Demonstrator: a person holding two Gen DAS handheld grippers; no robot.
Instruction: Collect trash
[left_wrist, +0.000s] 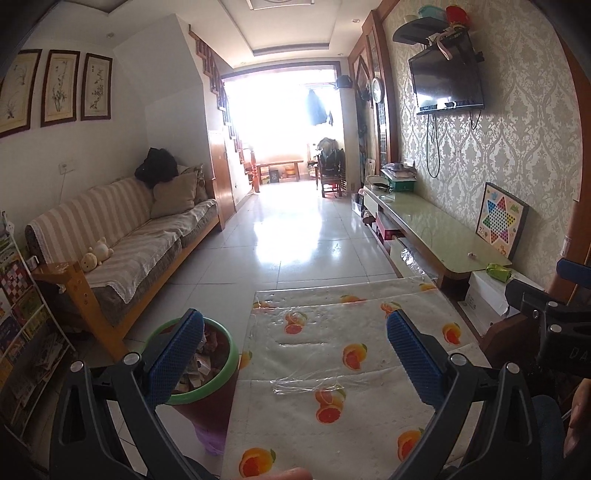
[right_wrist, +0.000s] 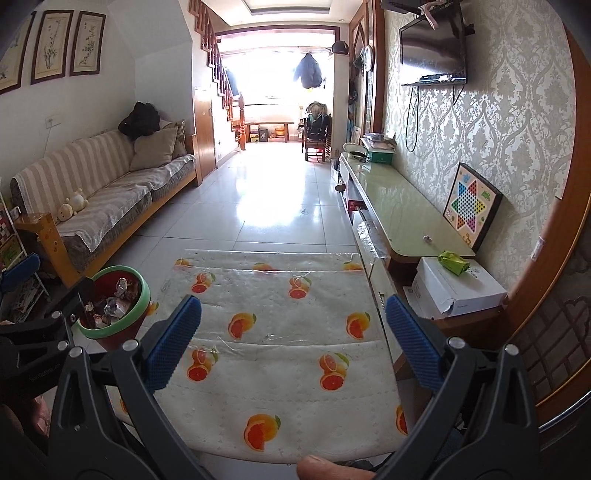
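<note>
A red bin with a green rim (left_wrist: 207, 369) stands on the floor left of the table and holds crumpled wrappers; it also shows in the right wrist view (right_wrist: 122, 310). The table (left_wrist: 332, 354) has a white cloth with orange fruit prints under clear film (right_wrist: 280, 332). My left gripper (left_wrist: 295, 350) is open and empty, its left finger over the bin. My right gripper (right_wrist: 291, 339) is open and empty above the table. A green crumpled wrapper (right_wrist: 453, 261) lies on a white box (right_wrist: 458, 288) at the right; the wrapper also shows in the left wrist view (left_wrist: 498, 272).
A striped sofa (left_wrist: 122, 236) runs along the left wall. A long low cabinet with a glass top (right_wrist: 406, 214) runs along the right wall, with a checkers board (right_wrist: 471, 206) leaning on the wall. Tiled floor (right_wrist: 269, 199) stretches ahead. A bookshelf (left_wrist: 22, 325) stands at far left.
</note>
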